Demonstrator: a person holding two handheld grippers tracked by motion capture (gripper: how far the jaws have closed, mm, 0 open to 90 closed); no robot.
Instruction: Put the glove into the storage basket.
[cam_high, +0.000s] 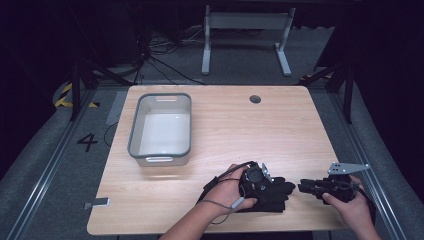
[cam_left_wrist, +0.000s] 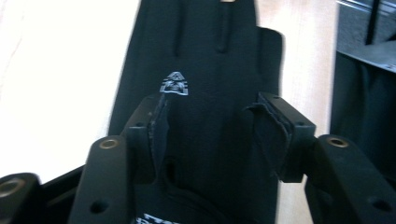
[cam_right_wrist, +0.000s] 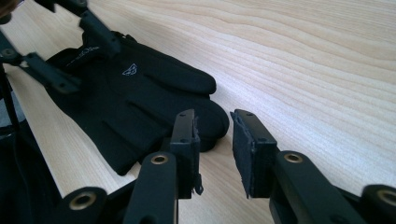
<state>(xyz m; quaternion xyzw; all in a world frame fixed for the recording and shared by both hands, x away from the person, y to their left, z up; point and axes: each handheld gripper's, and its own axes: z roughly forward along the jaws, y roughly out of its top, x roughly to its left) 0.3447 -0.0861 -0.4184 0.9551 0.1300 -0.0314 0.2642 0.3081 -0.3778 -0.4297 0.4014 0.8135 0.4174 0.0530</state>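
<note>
Left gripper jaws straddle the flat glove near the table's front edge, open, right gripper narrow just off its fingertips; thin fabric risks slipping or bunching on pinch.

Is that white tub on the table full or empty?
Empty: the tub shows only its bare white bottom. The black glove lies outside it on the table.
</note>
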